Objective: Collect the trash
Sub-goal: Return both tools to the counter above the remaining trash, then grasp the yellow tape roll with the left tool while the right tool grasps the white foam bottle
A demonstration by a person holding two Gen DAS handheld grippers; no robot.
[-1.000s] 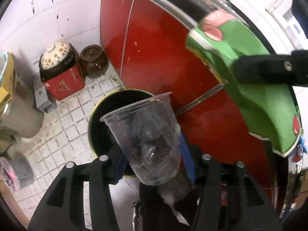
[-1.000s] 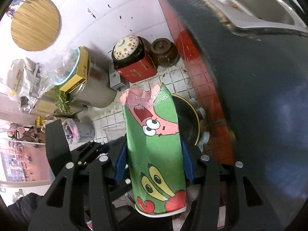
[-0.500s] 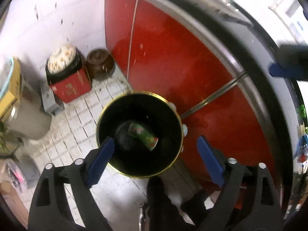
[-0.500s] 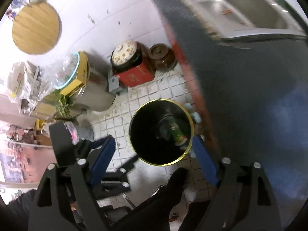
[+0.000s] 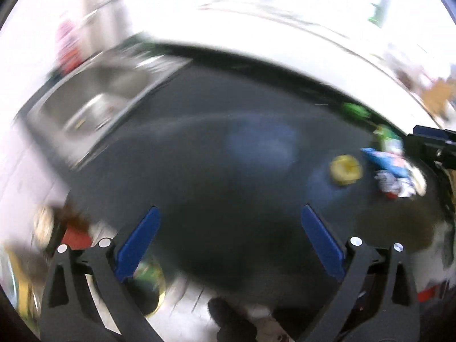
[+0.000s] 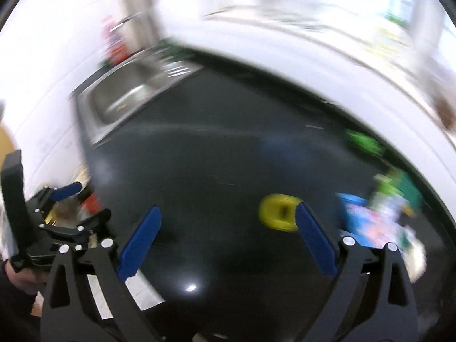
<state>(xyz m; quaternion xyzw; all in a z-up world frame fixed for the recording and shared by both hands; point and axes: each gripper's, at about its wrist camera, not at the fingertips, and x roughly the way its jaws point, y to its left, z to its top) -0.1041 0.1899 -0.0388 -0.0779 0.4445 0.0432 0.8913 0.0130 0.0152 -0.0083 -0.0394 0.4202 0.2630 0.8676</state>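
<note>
Both views are motion-blurred. My left gripper (image 5: 228, 242) is open and empty over the dark countertop (image 5: 228, 156). My right gripper (image 6: 225, 239) is open and empty over the same countertop (image 6: 213, 171). A yellow round piece (image 5: 345, 169) lies on the counter to the right; it also shows in the right wrist view (image 6: 278, 212), just left of my right finger. Beyond it lies a heap of coloured wrappers (image 5: 394, 168), also in the right wrist view (image 6: 379, 216). The bin's gold rim (image 5: 158, 296) shows low left with something green inside.
A steel sink (image 5: 99, 102) is set in the counter at the far left, also in the right wrist view (image 6: 131, 94). A green object (image 6: 364, 139) lies at the counter's back right. The left gripper (image 6: 59, 222) shows at the right view's left edge. White tiled wall stands behind.
A second ago each gripper held trash over the bin: a clear cup left, a green carton right. Both opened and dropped them in. Both then swung up to the countertop.
</note>
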